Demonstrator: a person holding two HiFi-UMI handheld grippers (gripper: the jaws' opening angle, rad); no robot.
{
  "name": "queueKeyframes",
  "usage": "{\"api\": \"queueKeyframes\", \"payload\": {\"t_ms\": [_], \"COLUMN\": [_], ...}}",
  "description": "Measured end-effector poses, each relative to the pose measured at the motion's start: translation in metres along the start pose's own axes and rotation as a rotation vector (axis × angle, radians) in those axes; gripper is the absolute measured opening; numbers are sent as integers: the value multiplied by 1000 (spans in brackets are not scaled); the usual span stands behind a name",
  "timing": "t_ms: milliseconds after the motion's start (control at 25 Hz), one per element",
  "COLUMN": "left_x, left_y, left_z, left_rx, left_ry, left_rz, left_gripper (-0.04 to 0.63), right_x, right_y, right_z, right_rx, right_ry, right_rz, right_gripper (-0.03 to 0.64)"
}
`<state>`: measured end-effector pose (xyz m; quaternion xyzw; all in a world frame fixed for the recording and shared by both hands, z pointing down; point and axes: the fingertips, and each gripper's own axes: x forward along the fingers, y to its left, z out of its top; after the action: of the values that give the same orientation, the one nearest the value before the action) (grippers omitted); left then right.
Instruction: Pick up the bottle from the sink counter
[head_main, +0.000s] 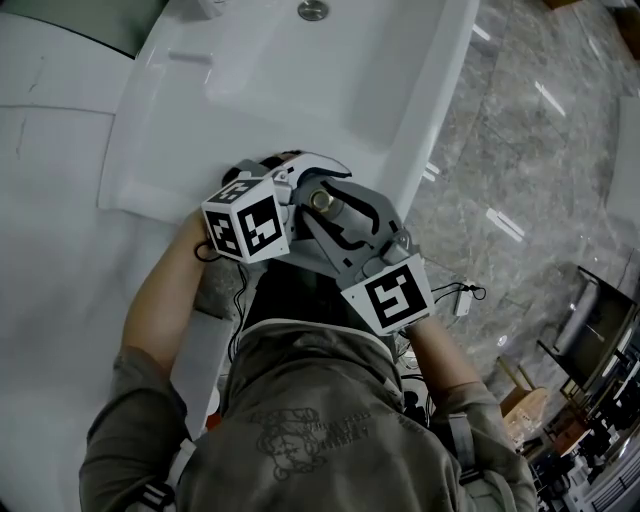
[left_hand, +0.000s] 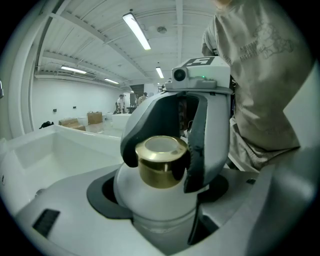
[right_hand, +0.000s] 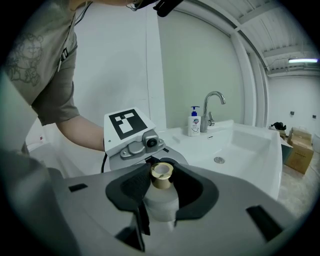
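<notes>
A frosted white bottle with a gold cap (head_main: 321, 199) is held up between both grippers above the front edge of the white sink counter (head_main: 60, 230). In the left gripper view its round body (left_hand: 150, 197) sits between the jaws of my left gripper (left_hand: 160, 205), which is shut on it. My right gripper (right_hand: 159, 200) faces the left one from the other side, and its dark pads (right_hand: 131, 192) press on the bottle (right_hand: 161, 199) just under the cap. In the head view the left gripper (head_main: 298, 188) and the right gripper (head_main: 338, 208) meet at the cap.
The sink basin (head_main: 300, 80) with its drain (head_main: 313, 10) lies just beyond the grippers. A chrome faucet (right_hand: 213, 107) and a soap dispenser (right_hand: 194, 122) stand at the basin's back. Grey marble floor (head_main: 520, 150) runs along the right, with cardboard boxes (right_hand: 298, 145) further off.
</notes>
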<state>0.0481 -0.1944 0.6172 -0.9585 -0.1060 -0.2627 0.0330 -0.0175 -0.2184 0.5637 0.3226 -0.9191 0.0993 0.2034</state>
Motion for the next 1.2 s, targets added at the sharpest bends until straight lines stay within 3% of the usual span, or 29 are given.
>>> {"api": "queueKeyframes", "payload": {"t_ms": [240, 440, 640, 1200], "left_x": [-3, -14, -36, -108], "left_y": [2, 7, 11, 8], "left_z": [5, 24, 70, 199], "left_rx": [-54, -26, 11, 75], "left_ry": [-26, -16, -38, -39], "left_rz": [39, 85, 139, 195], "left_gripper": [350, 348, 348, 348], "right_x": [-1, -11, -37, -109], "right_y": [1, 2, 3, 19], "right_z": [5, 24, 68, 198], "right_rx": [11, -34, -93, -183], "right_ry": [-18, -17, -60, -157], "right_rz": [19, 23, 12, -7], "right_gripper": [144, 144, 144, 144]}}
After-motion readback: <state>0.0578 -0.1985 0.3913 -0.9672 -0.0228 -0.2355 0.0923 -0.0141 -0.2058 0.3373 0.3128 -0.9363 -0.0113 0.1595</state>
